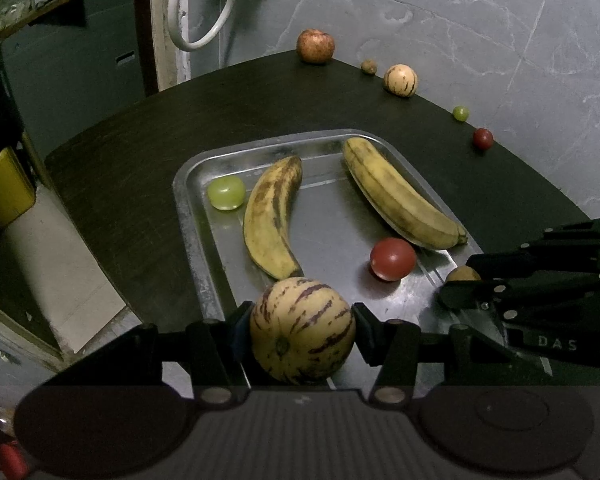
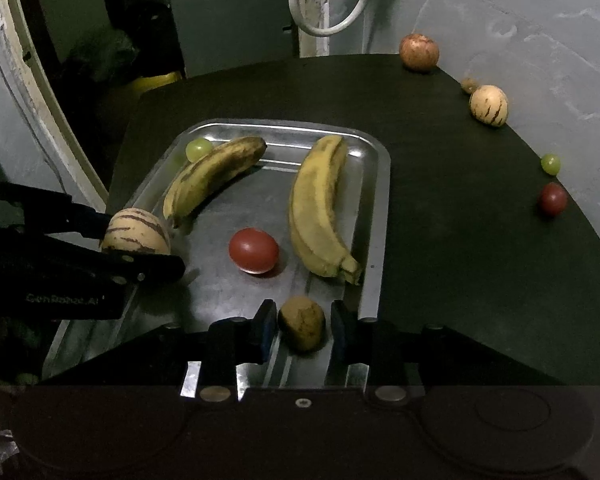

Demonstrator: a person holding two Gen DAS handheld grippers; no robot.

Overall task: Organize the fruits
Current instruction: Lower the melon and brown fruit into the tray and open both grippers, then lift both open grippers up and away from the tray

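A metal tray (image 1: 192,216) sits on a dark worktop (image 1: 140,152) and serves as the landmark for everything here. At the tray's near end, the left gripper (image 1: 302,322) has its jaws pinching a striped melon (image 1: 302,330), pads against both flanks; the melon's underside is hidden behind the gripper body, so whether it rests on the tray or is lifted cannot be told. In the right wrist view, the right gripper (image 2: 303,326) straddles a small brown fruit (image 2: 302,322) at the tray's near right corner, jaws spread slightly with a narrow gap visible on each side of it. In the left wrist view that same fruit is mostly covered by the right gripper's dark frame.

Inside the tray lie a spotted banana (image 1: 270,216) on the left, a second banana (image 1: 400,196) along the right side, a red tomato (image 1: 393,258) between them towards the near end, and a green grape (image 1: 226,193) in the far left corner, partly screened by the spotted banana in the right wrist view.

Beyond the tray, along the worktop's far curved edge, stand a reddish apple (image 1: 315,46), a small brown fruit too small to identify (image 1: 368,66), a second striped melon (image 1: 400,81), another green grape (image 1: 460,113) and a small red fruit (image 1: 482,138). The tray's near rim is cut off by both grippers.
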